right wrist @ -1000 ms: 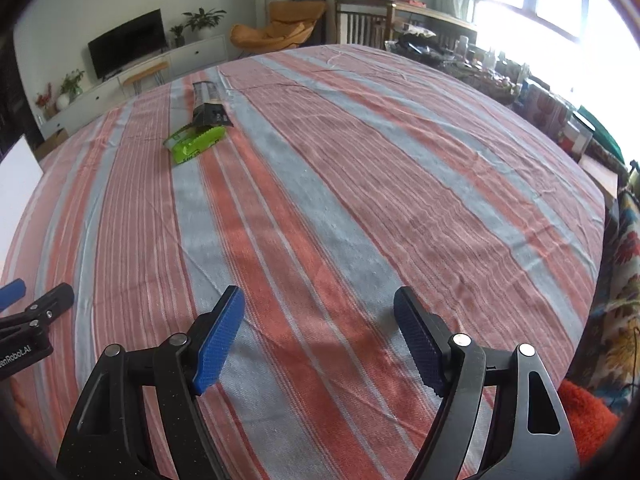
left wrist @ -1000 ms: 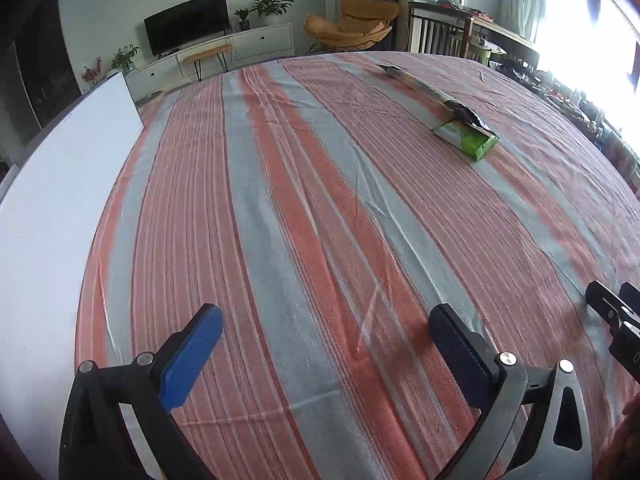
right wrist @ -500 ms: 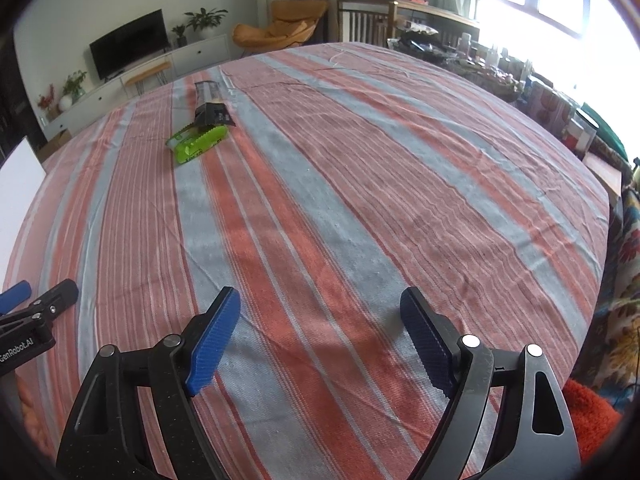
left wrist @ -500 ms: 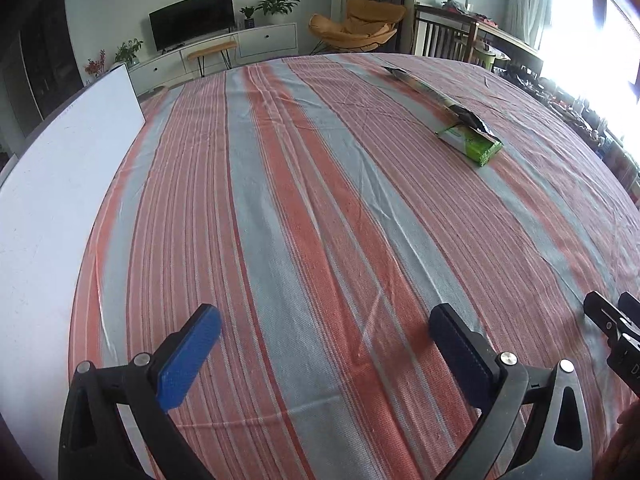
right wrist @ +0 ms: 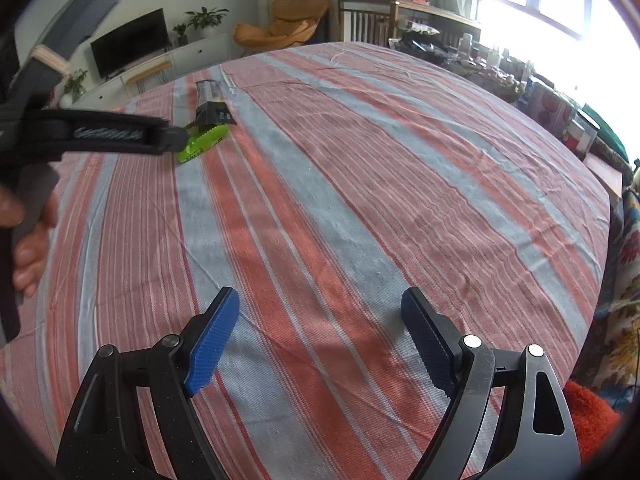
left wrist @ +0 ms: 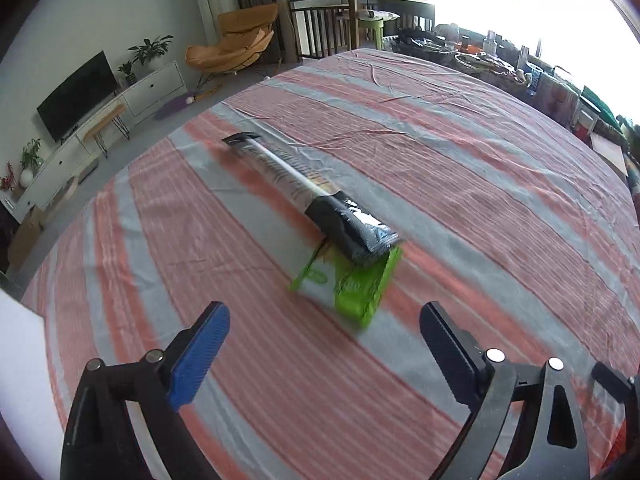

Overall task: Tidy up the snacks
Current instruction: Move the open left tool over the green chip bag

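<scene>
A bright green snack pack [left wrist: 360, 284] lies on the striped tablecloth [left wrist: 480, 200]. The black end of a long black-and-clear snack pack [left wrist: 304, 188] rests on it. My left gripper [left wrist: 322, 316] hovers just short of the green pack, its jaws closing with nothing between them. From the right wrist, one finger of the left gripper [right wrist: 120, 136] reaches to the green pack [right wrist: 204, 142], and the long pack [right wrist: 210, 104] lies behind it. My right gripper [right wrist: 320, 298] stands open over bare cloth, far from both packs.
A white board [left wrist: 16, 360] lies at the table's left edge. The person's hand [right wrist: 28, 240] holds the left gripper's handle. Boxes and jars [right wrist: 560, 120] crowd the far right side by the window. An orange chair [left wrist: 236, 44] and a TV stand are beyond the table.
My left gripper has swung across to the two snack packs, which now lie close in front of it, and its jaws have narrowed a little. The right gripper has stayed put.
</scene>
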